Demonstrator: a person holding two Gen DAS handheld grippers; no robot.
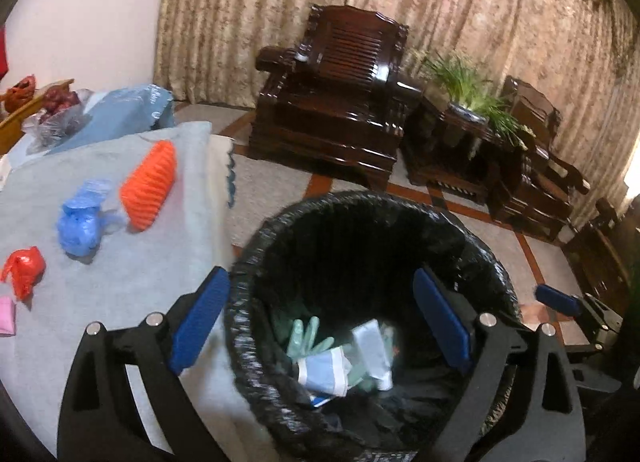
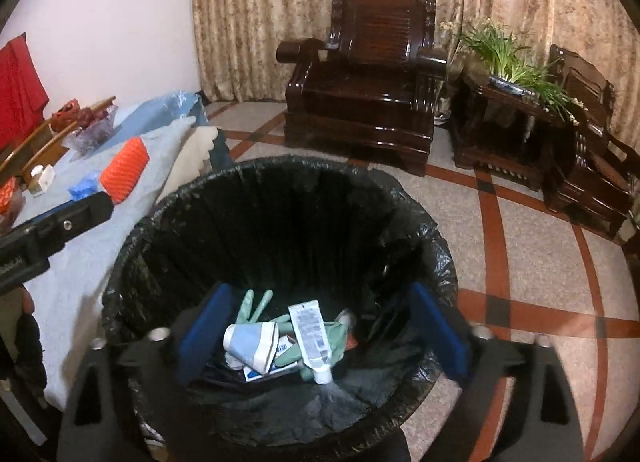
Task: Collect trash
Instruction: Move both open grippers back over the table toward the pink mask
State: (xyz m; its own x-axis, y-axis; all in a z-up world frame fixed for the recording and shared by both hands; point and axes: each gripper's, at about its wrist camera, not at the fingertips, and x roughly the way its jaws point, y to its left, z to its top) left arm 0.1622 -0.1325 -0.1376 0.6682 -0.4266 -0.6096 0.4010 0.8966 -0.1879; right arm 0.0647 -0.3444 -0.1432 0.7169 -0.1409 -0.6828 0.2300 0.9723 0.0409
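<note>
A bin with a black liner (image 1: 280, 222) (image 2: 440, 262) stands on the floor beside a table under a grey cloth (image 1: 140, 282) (image 2: 76, 262). In the bin lie a white tube (image 2: 310, 336), a blue-white wrapper (image 2: 252, 344) (image 1: 324, 372) and green gloves (image 2: 256, 304) (image 1: 306, 336). On the cloth lie an orange ribbed piece (image 1: 150, 186) (image 2: 124, 170), a crumpled blue bag (image 1: 82, 222) (image 2: 82, 186), a red wrapper (image 1: 24, 268) and a pink item (image 1: 6, 316). My left gripper (image 1: 320, 326) is open and empty over the bin's near rim. My right gripper (image 2: 324, 336) is open and empty over the bin.
Dark wooden armchairs (image 2: 364, 82) (image 1: 332, 102) and a side table with a green plant (image 2: 508, 58) stand by the curtain. A bag of fruit (image 1: 56, 110) and a blue bag (image 1: 132, 102) sit at the table's far end. The floor is tiled with red stripes (image 2: 496, 230).
</note>
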